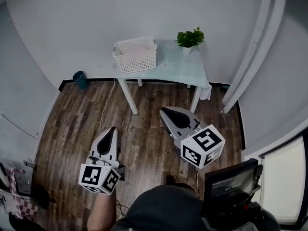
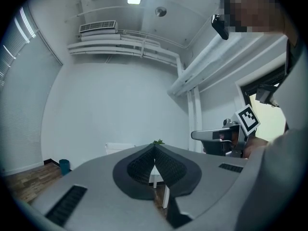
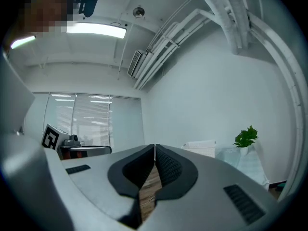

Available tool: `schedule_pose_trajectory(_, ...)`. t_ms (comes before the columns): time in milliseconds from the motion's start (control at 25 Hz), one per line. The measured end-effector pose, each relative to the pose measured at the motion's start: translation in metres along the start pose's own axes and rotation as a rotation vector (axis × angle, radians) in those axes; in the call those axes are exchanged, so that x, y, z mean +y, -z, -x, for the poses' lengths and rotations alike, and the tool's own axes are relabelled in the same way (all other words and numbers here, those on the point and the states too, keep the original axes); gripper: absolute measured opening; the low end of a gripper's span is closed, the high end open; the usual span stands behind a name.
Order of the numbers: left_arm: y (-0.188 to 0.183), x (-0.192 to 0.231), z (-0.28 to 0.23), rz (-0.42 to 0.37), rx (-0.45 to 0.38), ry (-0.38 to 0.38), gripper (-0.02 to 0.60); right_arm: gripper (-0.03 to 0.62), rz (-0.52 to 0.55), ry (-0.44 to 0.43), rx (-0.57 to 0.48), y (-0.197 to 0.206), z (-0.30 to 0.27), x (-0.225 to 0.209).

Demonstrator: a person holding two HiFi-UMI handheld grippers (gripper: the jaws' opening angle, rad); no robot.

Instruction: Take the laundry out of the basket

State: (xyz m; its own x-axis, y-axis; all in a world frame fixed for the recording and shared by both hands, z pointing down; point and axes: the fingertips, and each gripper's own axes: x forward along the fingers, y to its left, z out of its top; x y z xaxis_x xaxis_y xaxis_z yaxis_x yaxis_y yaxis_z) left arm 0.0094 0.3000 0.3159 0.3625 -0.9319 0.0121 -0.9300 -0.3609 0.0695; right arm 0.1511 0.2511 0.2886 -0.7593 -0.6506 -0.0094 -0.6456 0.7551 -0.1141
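Observation:
A white slatted laundry basket (image 1: pixel 135 54) stands on the left end of a small table (image 1: pixel 183 72) against the far wall; pale laundry (image 1: pixel 138 45) shows inside it. In the right gripper view the basket (image 3: pixel 201 147) sits low at right, partly hidden by the gripper body. My left gripper (image 1: pixel 113 129) hangs over the wood floor well short of the table, jaws shut on nothing. My right gripper (image 1: pixel 163 111) is held nearer the table's front legs, tips together and empty. The left gripper (image 2: pixel 154 146) and right gripper (image 3: pixel 154 146) both show their pads meeting.
A potted green plant (image 1: pixel 189 38) stands at the table's back right, also seen as the plant (image 3: pixel 246 138). A teal bin (image 1: pixel 80 79) sits by the left wall. White pipes (image 1: pixel 250 52) run down the right corner. A monitor (image 1: pixel 231 182) stands near my right side.

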Motion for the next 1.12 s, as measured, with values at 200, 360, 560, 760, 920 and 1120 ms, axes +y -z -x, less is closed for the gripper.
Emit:
schedule_pose_trajectory(200, 0.004, -0.005, -0.055, 0.004, 0.009, -0.004, 0.009, 0.018, 0.008, -0.02, 0.01, -0.003, -0.013, -0.051)
schedule_pose_trajectory(360, 0.008, -0.002, -0.088, 0.026, 0.014, -0.009, 0.009, 0.018, -0.001, -0.029, 0.008, -0.001, -0.029, -0.083)
schedule_pose_trajectory(560, 0.013, 0.018, -0.121, 0.03, 0.037, -0.014, 0.009, 0.018, -0.008, -0.031, 0.012, 0.0, -0.059, -0.108)
schedule_pose_trajectory(760, 0.018, 0.049, -0.156, 0.04, 0.024, -0.001, 0.009, 0.018, -0.004, -0.018, 0.022, 0.006, -0.097, -0.129)
schedule_pose_trajectory(920, 0.017, 0.081, -0.18, 0.042, 0.013, 0.021, 0.009, 0.018, 0.009, 0.006, 0.025, 0.005, -0.133, -0.14)
schedule_pose_trajectory(1120, 0.008, 0.135, -0.214, 0.047, -0.015, 0.028, 0.01, 0.018, 0.032, 0.014, 0.035, 0.002, -0.192, -0.15)
